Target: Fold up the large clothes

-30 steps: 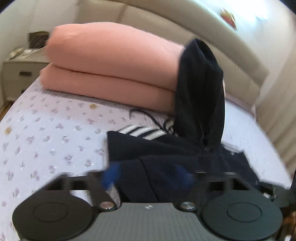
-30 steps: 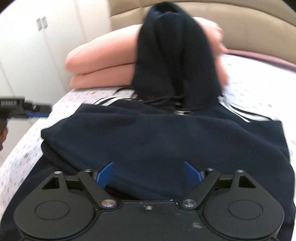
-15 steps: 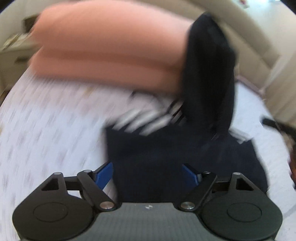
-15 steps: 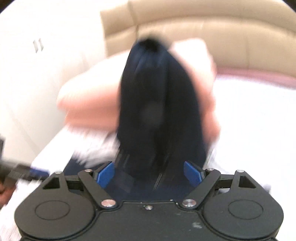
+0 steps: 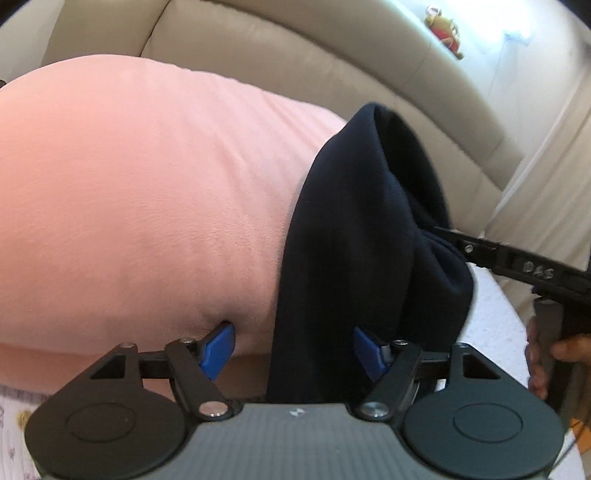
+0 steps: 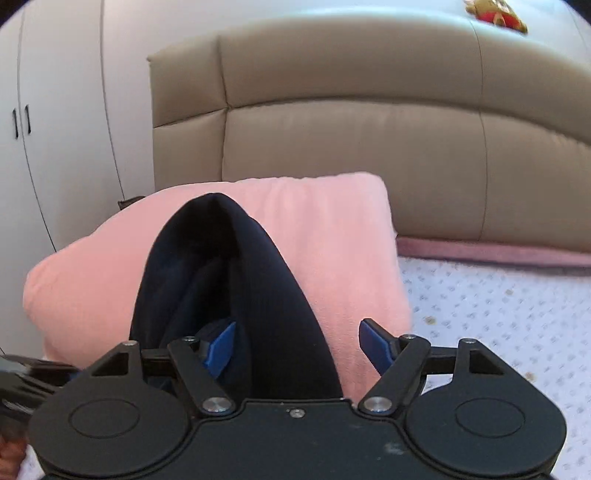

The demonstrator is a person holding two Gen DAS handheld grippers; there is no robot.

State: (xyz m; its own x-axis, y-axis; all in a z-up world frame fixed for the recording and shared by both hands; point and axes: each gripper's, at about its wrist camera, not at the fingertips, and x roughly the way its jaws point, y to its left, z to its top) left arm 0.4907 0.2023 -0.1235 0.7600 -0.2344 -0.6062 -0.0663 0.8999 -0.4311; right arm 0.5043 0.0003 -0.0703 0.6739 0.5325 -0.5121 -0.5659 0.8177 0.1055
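A bedroom: a padded beige headboard (image 6: 351, 122) curves behind a bed (image 6: 498, 310) covered in a pale sheet with small printed flowers, and white wardrobe doors (image 6: 55, 129) stand far off to the left of the right tongs. A small red and yellow soft toy (image 5: 445, 29) sits on top of the headboard. Straight ahead of both tongs lies a folded pink blanket (image 5: 140, 206), thick and rounded, at the head of the bed.

The dark navy hood of the garment (image 5: 362, 236) stands draped up against the blanket. In the left wrist view, the left tongs (image 5: 291, 349) are apart and closing; the hood's lower part falls between their blue pads, toward the right pad, with the left pad against the pink blanket. The right tongs (image 6: 297, 345) are also apart and closing, the hood hanging between them nearer the left pad, the right pad clear of it. In the left wrist view the other tool reaches the hood from the right, with faint, unreadable lettering on its arm, and a hand (image 5: 543, 354) grips its handle.
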